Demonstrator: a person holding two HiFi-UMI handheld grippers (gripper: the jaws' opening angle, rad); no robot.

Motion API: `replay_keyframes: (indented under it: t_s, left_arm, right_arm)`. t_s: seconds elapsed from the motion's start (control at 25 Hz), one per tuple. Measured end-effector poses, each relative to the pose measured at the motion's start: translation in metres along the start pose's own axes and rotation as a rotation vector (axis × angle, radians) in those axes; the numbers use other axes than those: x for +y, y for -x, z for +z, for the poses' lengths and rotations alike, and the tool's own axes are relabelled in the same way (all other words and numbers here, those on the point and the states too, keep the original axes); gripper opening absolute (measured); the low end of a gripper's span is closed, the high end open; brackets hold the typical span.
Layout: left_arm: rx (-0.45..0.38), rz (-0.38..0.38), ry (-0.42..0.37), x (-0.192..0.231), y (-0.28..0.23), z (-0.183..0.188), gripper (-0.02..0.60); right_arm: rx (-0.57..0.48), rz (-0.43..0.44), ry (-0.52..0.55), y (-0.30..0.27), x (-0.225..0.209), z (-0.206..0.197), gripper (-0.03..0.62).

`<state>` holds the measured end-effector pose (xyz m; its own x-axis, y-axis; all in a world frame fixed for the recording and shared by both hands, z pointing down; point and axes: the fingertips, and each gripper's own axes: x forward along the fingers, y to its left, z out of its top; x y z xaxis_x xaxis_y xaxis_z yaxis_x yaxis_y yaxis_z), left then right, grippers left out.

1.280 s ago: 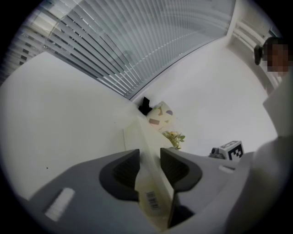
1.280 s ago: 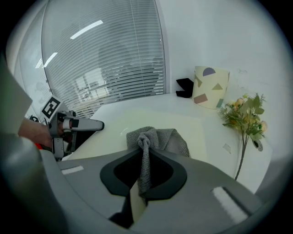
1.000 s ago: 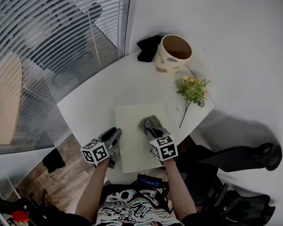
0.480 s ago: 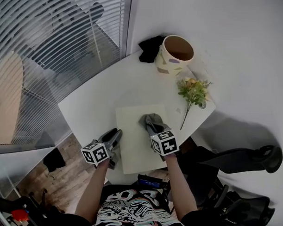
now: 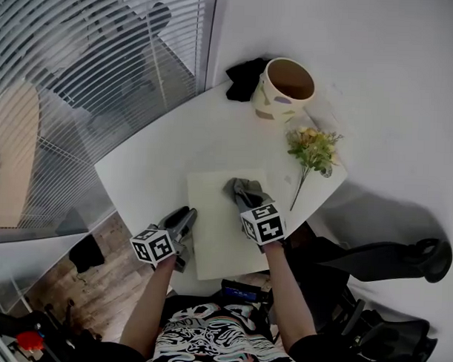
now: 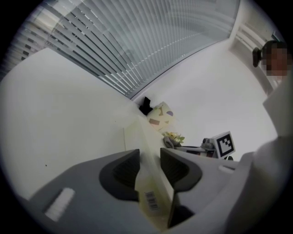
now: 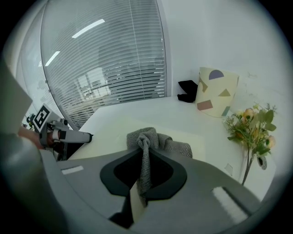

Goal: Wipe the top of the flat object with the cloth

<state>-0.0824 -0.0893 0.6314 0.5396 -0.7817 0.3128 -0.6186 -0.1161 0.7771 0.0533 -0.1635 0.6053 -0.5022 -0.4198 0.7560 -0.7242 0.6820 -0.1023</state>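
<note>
Both jaw pairs are closed on something: the left gripper (image 5: 185, 218) clamps the 9 o'clock edge of the cream board (image 5: 218, 241), and the right gripper (image 5: 246, 201) pinches the bunched grey knit cloth (image 5: 238, 189) on its 12 o'clock end. Bare white table (image 5: 164, 156) spreads toward 11 o'clock, while artificial flowers (image 5: 314, 146) lie at 2 o'clock.

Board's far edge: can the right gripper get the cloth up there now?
Probably yes. The right gripper, shut on the cloth, sits over the board, and the strip ahead of it is bare. The flowers lie off the board, and the left gripper clamps its left edge, clear of that path.
</note>
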Motion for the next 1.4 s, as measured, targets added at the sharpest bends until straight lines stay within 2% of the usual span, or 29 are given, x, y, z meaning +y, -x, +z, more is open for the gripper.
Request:
replay_keyframes:
  t_s: [1.4]
  left_arm:
    - [-0.009, 0.009, 0.004, 0.002, 0.000, 0.000, 0.196]
  right_arm:
    - [0.023, -0.015, 0.086, -0.019, -0.003, 0.022, 0.014]
